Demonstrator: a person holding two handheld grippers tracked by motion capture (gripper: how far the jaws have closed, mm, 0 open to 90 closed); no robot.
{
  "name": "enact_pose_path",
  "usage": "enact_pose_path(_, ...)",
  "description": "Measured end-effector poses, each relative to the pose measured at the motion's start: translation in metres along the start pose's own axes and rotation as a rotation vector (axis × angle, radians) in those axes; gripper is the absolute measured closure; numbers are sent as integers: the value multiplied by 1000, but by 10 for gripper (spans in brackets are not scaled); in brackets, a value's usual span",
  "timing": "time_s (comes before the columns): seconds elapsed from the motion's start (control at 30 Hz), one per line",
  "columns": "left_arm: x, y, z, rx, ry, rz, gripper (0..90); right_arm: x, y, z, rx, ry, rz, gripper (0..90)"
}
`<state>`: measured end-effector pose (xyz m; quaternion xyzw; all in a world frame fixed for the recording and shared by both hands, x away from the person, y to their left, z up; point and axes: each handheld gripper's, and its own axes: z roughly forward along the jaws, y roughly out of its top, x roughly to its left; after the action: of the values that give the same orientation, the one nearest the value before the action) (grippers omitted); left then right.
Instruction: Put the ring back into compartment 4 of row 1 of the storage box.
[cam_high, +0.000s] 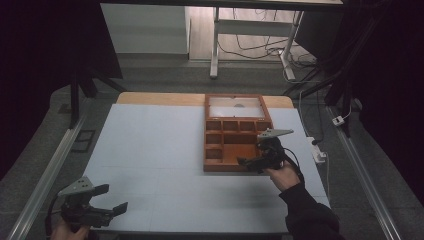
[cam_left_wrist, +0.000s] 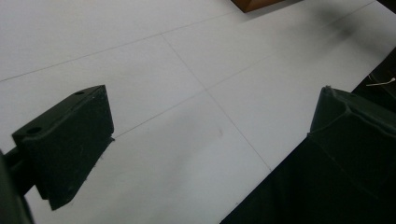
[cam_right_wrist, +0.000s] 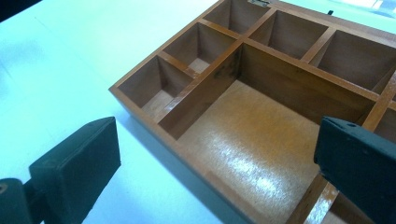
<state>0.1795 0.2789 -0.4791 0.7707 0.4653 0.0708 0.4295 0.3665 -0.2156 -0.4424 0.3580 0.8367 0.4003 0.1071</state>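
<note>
Right tongs spread over the wooden box's near rim – could knock it askew; left tongs spread, well clear

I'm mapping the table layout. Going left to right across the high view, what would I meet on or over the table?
The left black two-jaw gripper, open near the table's front left corner → a bare stretch of the pale blue-white table top → the brown wooden compartment box → the right black two-jaw gripper, open at the box's near right corner.
</note>
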Motion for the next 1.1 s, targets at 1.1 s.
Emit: enact_pose_path(1.1, 0, 0, 0, 1, 0, 1, 0, 22, -46, -44, -8, -41, -4, 0)
